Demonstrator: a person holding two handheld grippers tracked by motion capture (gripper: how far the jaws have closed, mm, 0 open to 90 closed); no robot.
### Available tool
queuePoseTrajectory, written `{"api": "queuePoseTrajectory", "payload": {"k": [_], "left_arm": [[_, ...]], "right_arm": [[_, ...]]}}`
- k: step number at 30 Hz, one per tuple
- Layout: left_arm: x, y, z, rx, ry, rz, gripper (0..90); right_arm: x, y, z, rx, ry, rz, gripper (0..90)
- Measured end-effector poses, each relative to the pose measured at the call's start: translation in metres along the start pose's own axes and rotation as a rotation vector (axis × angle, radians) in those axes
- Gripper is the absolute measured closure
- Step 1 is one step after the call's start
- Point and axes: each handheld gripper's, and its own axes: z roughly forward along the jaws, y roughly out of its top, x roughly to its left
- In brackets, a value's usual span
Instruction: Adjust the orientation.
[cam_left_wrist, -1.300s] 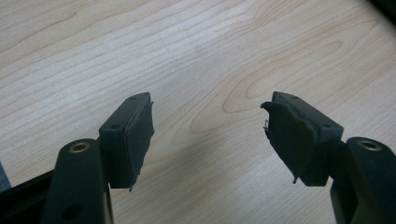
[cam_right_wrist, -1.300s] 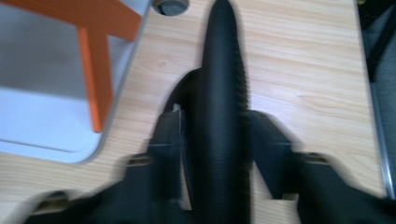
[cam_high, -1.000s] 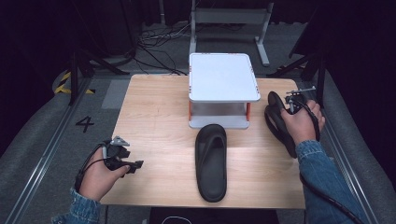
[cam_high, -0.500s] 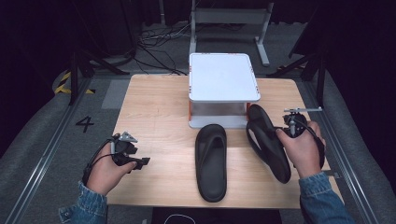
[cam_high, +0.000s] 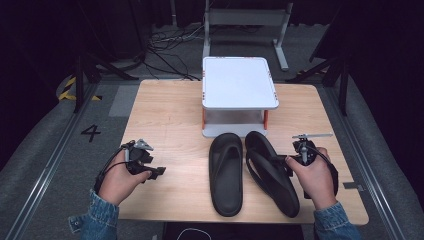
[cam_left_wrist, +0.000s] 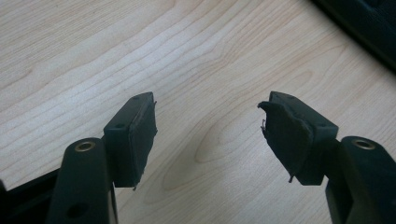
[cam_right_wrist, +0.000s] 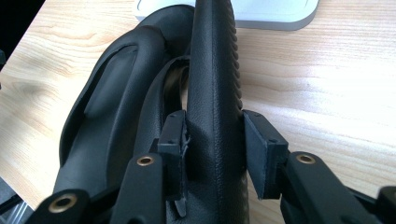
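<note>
Two black flip-flop sandals lie side by side at the table's front, below a white stand (cam_high: 240, 82). The left sandal (cam_high: 226, 172) rests flat, sole down. The right sandal (cam_high: 270, 172) leans against it, tilted on its edge, strap side toward the left one. My right gripper (cam_high: 291, 161) is shut on the right sandal's outer edge; in the right gripper view the pads of this gripper (cam_right_wrist: 212, 135) squeeze the textured sole (cam_right_wrist: 215, 70). My left gripper (cam_high: 156, 171) hovers open over bare wood at the front left, jaws wide apart (cam_left_wrist: 210, 126).
The white stand has orange legs and a low gap beneath its top, just behind the sandals' toes. Bare wood (cam_high: 165, 115) spreads across the table's left half. The left sandal's edge (cam_left_wrist: 364, 23) shows at the top right of the left gripper view.
My right gripper carried the right sandal from the table's right edge leftward and down beside the left sandal. My left hand shifted a little toward the middle.
</note>
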Motion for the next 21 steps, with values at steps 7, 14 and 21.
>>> {"api": "queuePoseTrajectory", "payload": {"k": [7, 14, 21], "left_arm": [[0.001, -0.002, -0.001, 0.002, 0.005, -0.003, 35.0], [0.001, -0.003, 0.002, 0.011, -0.001, -0.008, 34.9], [0.001, -0.002, 0.004, 0.017, -0.004, 0.0, 35.0]], "right_arm": [[-0.006, -0.001, 0.002, -0.08, -0.19, -0.169, 55.5], [-0.032, -0.002, 0.008, -0.14, -0.323, -0.221, 56.5], [-0.056, -0.008, 0.015, -0.125, -0.36, -0.191, 51.0]]}}
